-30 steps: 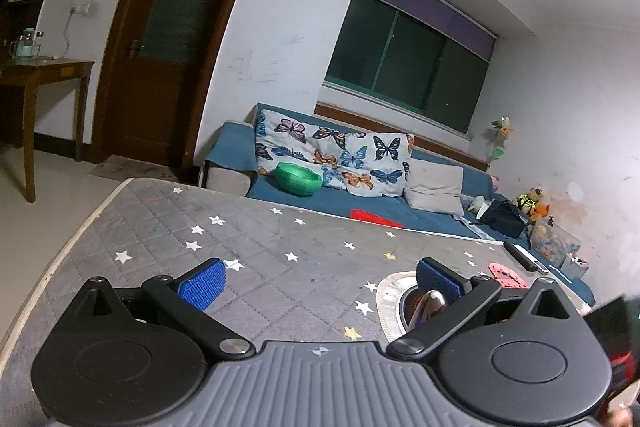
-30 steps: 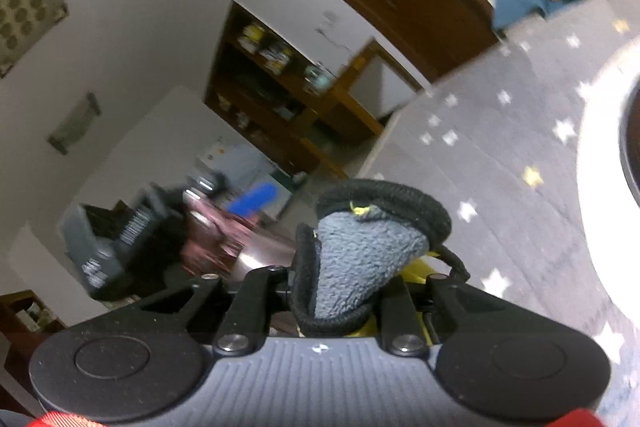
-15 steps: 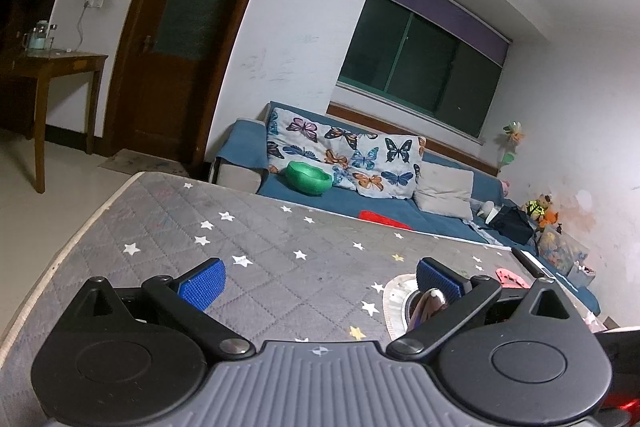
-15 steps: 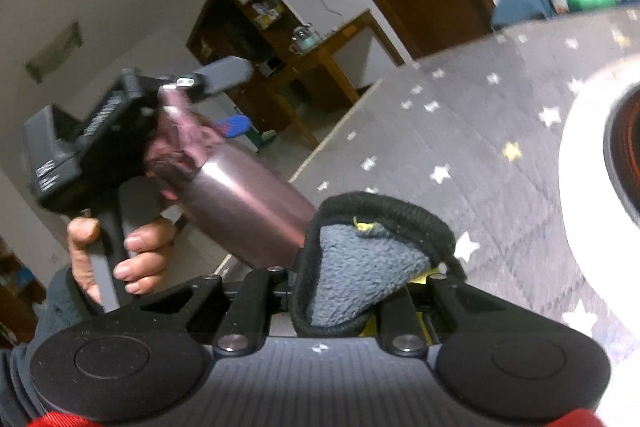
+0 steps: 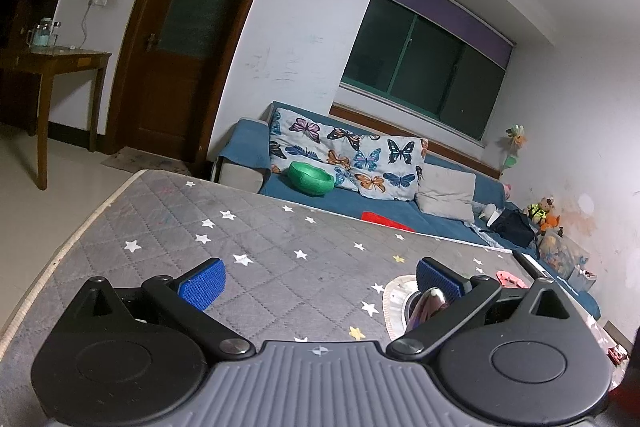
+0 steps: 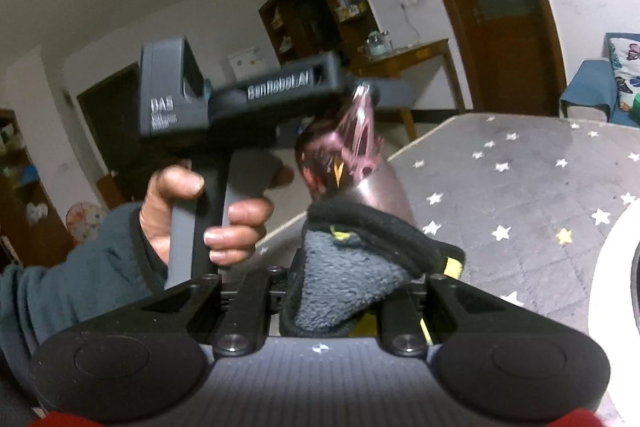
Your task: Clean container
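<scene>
A grey cloth [image 6: 348, 279] is pinched tight in the right claw [image 6: 344, 291], pressed against the pink bottle [image 6: 360, 163]. What's gripped by the left claw [image 5: 318, 279] can't be told. Bottle could get knocked loose if scrubbed hard.

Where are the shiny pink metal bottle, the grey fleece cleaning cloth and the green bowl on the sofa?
Shiny pink metal bottle [image 6: 376, 183]: right wrist view, on its matte body below the glossy shoulder.
Grey fleece cleaning cloth [image 6: 348, 279]: right wrist view, on its fleecy face.
Green bowl [image 5: 311, 179]: left wrist view, on its outer wall.
</scene>
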`<state>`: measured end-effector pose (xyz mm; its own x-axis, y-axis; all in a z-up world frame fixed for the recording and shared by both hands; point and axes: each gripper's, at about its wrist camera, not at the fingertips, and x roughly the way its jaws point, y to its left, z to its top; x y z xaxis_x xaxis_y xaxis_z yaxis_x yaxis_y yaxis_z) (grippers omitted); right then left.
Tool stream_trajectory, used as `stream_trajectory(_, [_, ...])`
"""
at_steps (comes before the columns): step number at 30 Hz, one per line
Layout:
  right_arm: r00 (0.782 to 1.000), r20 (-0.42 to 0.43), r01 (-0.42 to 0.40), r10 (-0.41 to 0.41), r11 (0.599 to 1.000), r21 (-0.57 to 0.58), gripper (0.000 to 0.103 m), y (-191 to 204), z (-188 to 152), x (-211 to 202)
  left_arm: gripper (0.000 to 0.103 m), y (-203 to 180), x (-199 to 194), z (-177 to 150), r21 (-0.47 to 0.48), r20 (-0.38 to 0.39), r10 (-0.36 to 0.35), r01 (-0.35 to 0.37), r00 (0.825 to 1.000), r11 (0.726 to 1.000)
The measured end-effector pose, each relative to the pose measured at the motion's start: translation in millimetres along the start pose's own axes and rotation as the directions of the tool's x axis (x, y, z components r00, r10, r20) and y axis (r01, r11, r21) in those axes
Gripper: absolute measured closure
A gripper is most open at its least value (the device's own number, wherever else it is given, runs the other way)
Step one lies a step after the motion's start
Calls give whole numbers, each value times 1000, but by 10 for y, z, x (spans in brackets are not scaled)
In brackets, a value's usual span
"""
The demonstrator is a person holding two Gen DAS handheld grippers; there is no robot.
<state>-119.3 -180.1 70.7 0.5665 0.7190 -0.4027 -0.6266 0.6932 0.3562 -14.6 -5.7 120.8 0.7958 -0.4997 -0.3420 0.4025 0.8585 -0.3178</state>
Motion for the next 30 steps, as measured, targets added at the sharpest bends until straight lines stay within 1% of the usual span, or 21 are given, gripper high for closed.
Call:
stream_trajectory(4, [999,-41,17,-15,999,43,87,-134,-113,163,0,-2,-7,-8,3,0,0,0,1000,1000])
stream_trajectory(8, [995,-80,58,-51,994,95,87,-291,-245,237,0,-25,-26,-13,20,3,-2,2,1000,1000])
stream_trajectory(10, [994,-85,85,-74,987,138,87,-397,-288,235,0,-42,-32,-15,30,5,-2,2,1000,1000])
stream_trajectory(12, [994,-79,94,-82,980,178,87,-476,-304,209,0,-60,-38,-18,39,6,-2,2,1000,999])
stream_trajectory(15, [996,-48,84,-75,975,208,87,-507,-266,114,0,-68,-50,-24,39,8,2,-2,1000,999])
stream_trajectory(20, [998,44,24,-32,984,174,87,-378,-79,-137,0,15,-25,-6,8,5,8,-8,1000,1000])
stream_trajectory(24, [991,133,-32,16,992,120,87,-226,112,-363,0,28,-5,2,8,3,6,-7,1000,1000])
stream_trajectory(27, [982,188,-33,18,997,76,87,-132,244,-497,0,18,-5,-5,5,5,0,0,1000,1000])
stream_trajectory(29, [977,213,-42,24,996,80,87,-154,257,-523,0,26,-2,-8,-3,5,2,-2,1000,1000])
stream_trajectory(30, [977,213,-50,30,995,91,87,-183,250,-505,0,32,0,-7,-8,5,7,-7,1000,1000])
